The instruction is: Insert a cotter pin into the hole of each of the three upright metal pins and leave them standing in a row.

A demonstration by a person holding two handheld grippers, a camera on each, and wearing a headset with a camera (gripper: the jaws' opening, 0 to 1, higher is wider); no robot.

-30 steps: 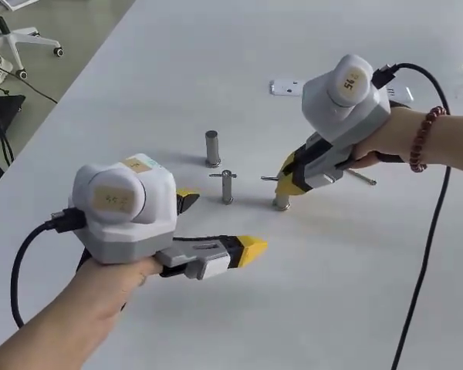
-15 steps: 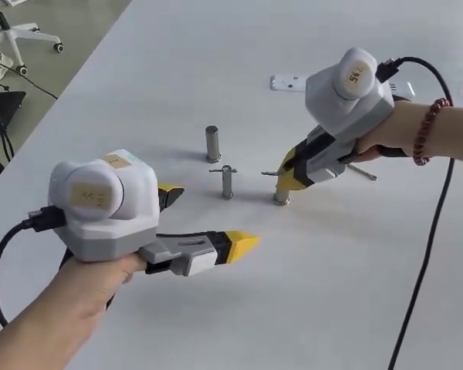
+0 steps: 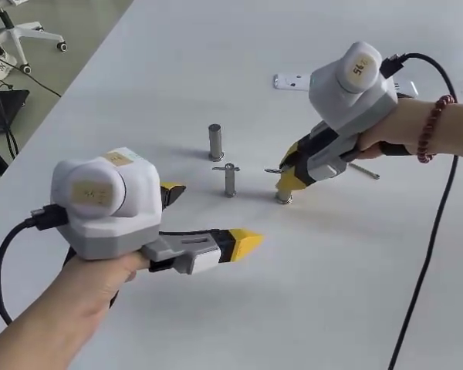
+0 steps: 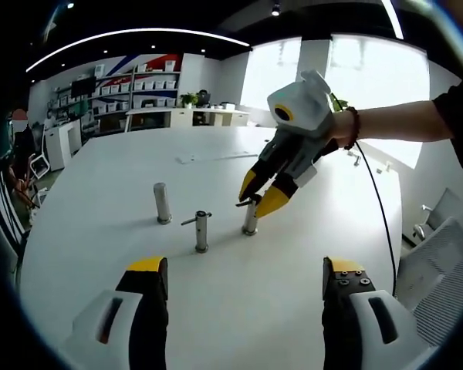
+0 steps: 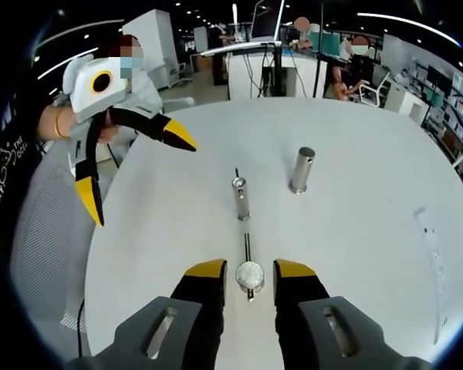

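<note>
R tongs (image 3: 288, 179) slack, jaws apart astride right pin (image 3: 283, 198), cotter (image 3: 271, 170) thru its hole. Mid pin (image 3: 230, 181) done; left pin (image 3: 214, 142) bare. L tongs (image 3: 212, 214) released, empty. Next, likely: fetch spare cotter (image 3: 363, 171) lying right on desk (image 3: 216, 62) for left pin.

Table (image 3: 332, 293): smooth matt white top. Far pin (image 3: 214, 142), middle pin (image 3: 230, 182), near pin (image 3: 282, 197): smooth bare metal, dull sheen. Cotter pin (image 3: 217, 168): thin metal wire. Left gripper (image 3: 212, 214), right gripper (image 3: 287, 173): matt grey plastic shells, smooth yellow tips. Cable (image 3: 428, 254): black, rubbery. Bracelet (image 3: 428, 127): glossy reddish beads.
</note>
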